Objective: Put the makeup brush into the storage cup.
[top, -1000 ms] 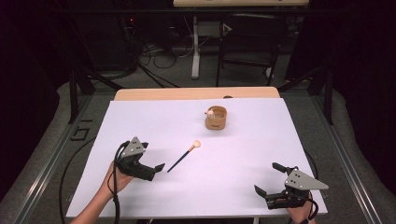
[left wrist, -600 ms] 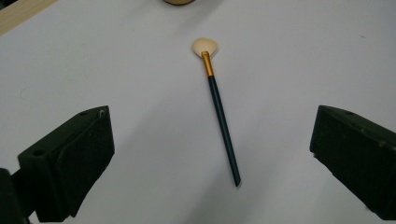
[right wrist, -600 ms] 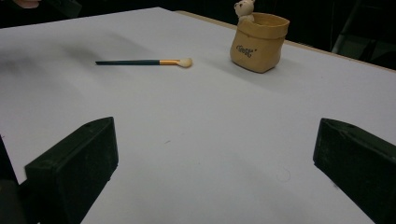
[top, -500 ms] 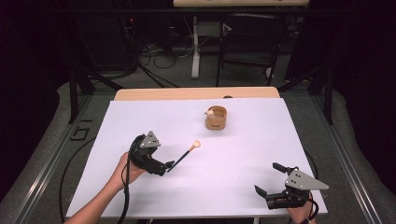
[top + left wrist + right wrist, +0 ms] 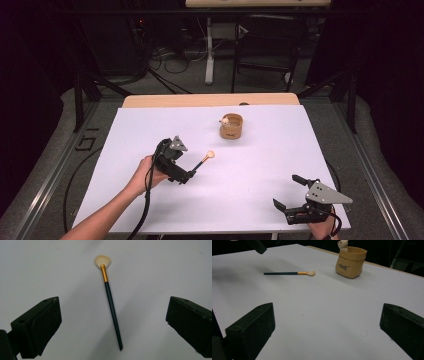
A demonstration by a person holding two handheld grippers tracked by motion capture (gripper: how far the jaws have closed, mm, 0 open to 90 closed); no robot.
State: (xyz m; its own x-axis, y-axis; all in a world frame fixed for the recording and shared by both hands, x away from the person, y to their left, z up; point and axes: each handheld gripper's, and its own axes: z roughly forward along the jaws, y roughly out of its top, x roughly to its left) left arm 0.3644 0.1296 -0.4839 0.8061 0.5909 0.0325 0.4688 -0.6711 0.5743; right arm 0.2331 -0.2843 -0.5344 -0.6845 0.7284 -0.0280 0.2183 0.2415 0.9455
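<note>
Your left gripper (image 5: 189, 175) is hovering over the brush (image 5: 110, 296), fingers spread wide apart. Your right gripper (image 5: 295, 197) is resting on the table (image 5: 260, 150), fingers gaping too.

The white table (image 5: 250, 200) is lit brightly from above, while the room around it is left very dark. Soft, faint shadows are cast beside the brush (image 5: 110, 300) and under the left gripper (image 5: 187, 176). No glare is seen. The black jaws close to each gripper camera are slightly blurred.
</note>
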